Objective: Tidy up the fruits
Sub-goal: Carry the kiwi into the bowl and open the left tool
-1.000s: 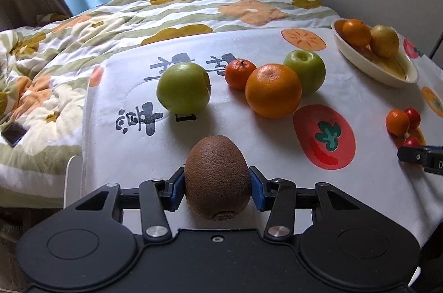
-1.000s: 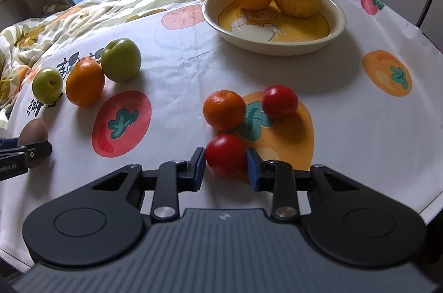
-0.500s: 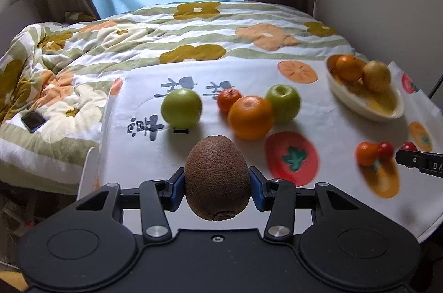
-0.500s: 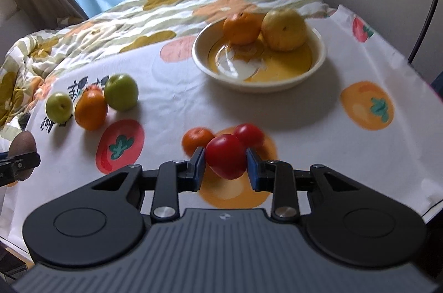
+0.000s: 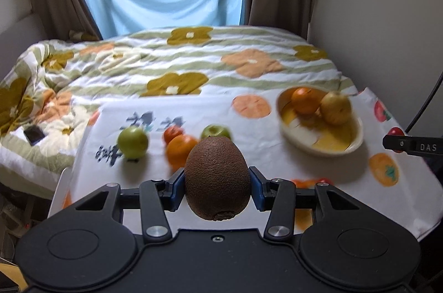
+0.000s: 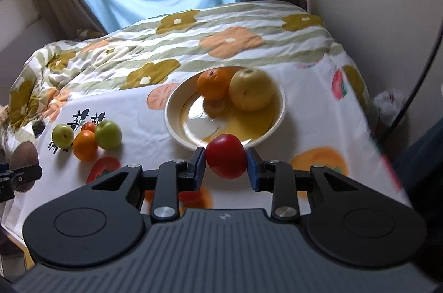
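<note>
Kiwi (image 5: 217,178) sits pinched between the left gripper (image 5: 217,182) pads, clear of the tabletop (image 5: 263,152), likely bound for the bowl (image 5: 357,139). Right view: right gripper (image 6: 225,161) clamps a red tomato (image 6: 225,156) just before that bowl (image 6: 171,124), for dropping in.

ahead of the right gripper (image 6: 225,164) the bowl (image 6: 177,132) has bare room at its near left; an orange (image 6: 214,84) and pear (image 6: 250,93) fill its far side.
</note>
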